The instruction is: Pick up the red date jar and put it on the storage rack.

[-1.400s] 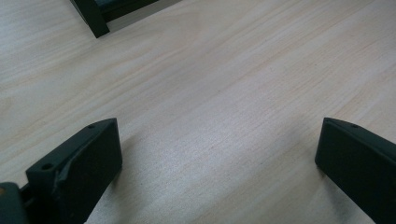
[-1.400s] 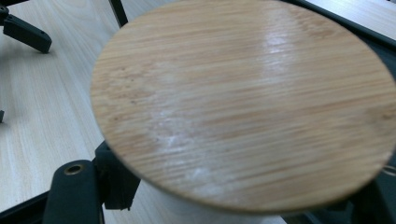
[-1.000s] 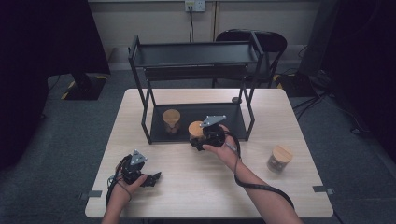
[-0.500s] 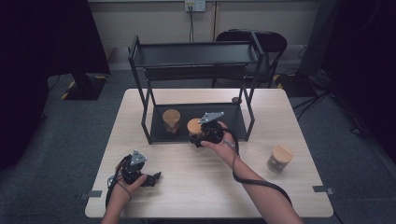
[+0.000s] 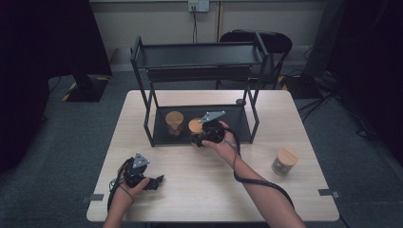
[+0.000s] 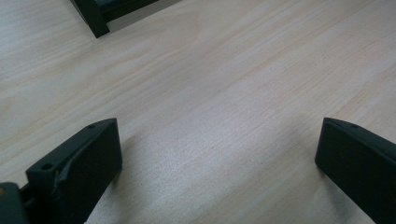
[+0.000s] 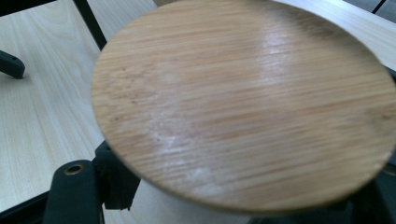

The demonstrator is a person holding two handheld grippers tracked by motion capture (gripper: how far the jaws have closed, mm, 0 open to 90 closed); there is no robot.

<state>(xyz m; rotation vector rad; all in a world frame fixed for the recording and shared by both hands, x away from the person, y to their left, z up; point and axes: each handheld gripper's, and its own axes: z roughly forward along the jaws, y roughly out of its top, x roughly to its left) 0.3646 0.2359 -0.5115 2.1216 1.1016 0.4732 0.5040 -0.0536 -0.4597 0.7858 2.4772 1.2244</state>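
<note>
A glass jar with a round bamboo lid point(image 5: 195, 126) is at the front edge of the black rack's lower tray point(image 5: 237, 124). My right gripper point(image 5: 203, 137) is shut on its body just under the lid. In the right gripper view the lid point(image 7: 243, 98) is close up, with a black finger point(image 7: 74, 191) beside the jar's wall. A second lidded jar point(image 5: 174, 121) stands on the tray to its left. My left gripper point(image 5: 156, 182) rests near the table's front left, open, with bare wood between its fingers point(image 6: 79, 163).
A third lidded jar point(image 5: 285, 160) stands on the table at the right. The black two-level rack point(image 5: 199, 52) takes up the table's far middle; one of its feet point(image 6: 93, 18) lies ahead of the left gripper. A chair point(image 5: 266, 40) stands behind the table.
My right gripper, with the jar in it, has edged slightly farther in toward the rack's lower tray. The left gripper has stayed put.
</note>
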